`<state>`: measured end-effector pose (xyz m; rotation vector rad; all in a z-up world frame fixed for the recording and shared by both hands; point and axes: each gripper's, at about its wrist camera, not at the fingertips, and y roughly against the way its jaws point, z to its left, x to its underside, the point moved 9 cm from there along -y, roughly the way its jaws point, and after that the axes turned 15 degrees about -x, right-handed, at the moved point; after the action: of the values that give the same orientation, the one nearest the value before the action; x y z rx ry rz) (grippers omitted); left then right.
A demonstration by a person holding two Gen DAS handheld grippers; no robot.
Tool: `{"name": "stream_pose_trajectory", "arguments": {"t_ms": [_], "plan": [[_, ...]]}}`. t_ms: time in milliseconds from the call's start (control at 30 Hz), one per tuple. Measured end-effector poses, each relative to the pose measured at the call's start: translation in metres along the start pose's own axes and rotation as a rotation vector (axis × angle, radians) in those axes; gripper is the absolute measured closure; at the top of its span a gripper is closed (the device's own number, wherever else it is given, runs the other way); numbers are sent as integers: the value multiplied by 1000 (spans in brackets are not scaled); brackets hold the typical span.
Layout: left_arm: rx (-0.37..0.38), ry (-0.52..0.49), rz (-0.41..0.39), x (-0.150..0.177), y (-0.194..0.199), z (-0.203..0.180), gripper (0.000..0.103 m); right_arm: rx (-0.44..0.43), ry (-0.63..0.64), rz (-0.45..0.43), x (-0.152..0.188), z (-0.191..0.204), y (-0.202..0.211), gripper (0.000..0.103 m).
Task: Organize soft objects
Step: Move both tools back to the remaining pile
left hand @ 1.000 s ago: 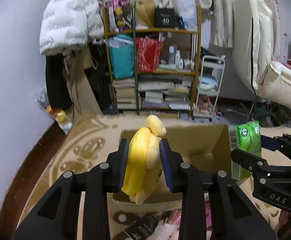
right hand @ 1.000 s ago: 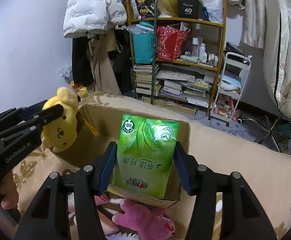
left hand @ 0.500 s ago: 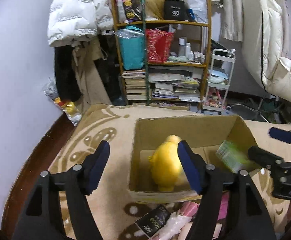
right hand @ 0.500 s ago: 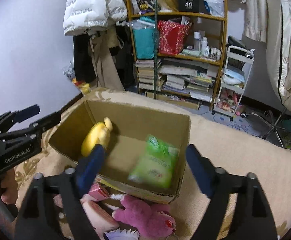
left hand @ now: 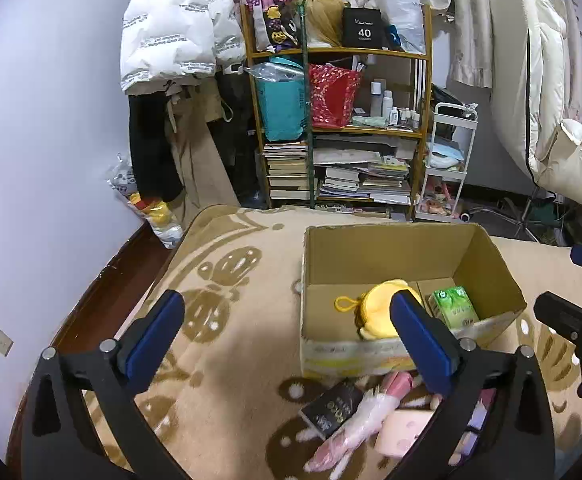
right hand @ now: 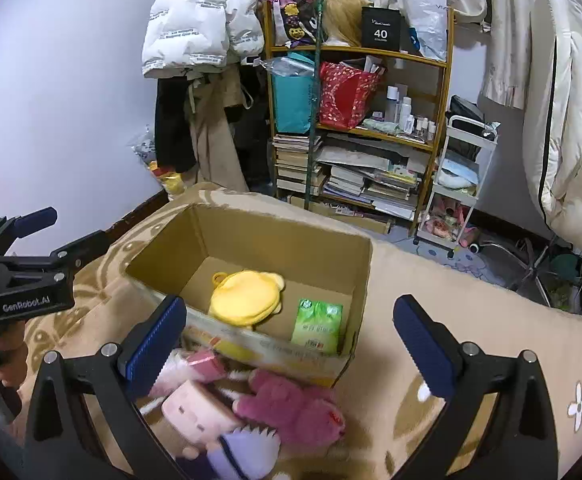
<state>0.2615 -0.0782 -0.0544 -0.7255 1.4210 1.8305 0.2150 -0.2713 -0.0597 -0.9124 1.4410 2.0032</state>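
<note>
— Inside the box (right hand: 163, 252) from left to right: yellow plush (right hand: 247, 298), then green pack (right hand: 318, 326); both lie loose; I judge the next step is a fresh pick.

— Left gripper (left hand: 287, 334) spread wide, holding nothing; right gripper (right hand: 291, 338) likewise; pink plush (right hand: 291, 408) lies before the box, nearest to reach.

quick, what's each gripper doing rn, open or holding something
Left hand-held gripper: open, holding nothing.
Right hand-held gripper: open, holding nothing.
</note>
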Motion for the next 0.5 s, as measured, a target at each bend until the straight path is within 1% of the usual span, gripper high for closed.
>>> {"name": "stream_pose_trajectory", "arguments": {"t_ms": [133, 300, 500], "plan": [[9, 5, 21, 12, 11, 7, 0, 0, -10, 7, 11, 5, 11, 0], [-3, -22, 26, 29, 23, 10, 0, -1, -40, 10, 24, 8, 25, 0], [1, -47, 53, 49, 25, 9, 0, -8, -82, 18, 42, 10, 29, 0]]}}
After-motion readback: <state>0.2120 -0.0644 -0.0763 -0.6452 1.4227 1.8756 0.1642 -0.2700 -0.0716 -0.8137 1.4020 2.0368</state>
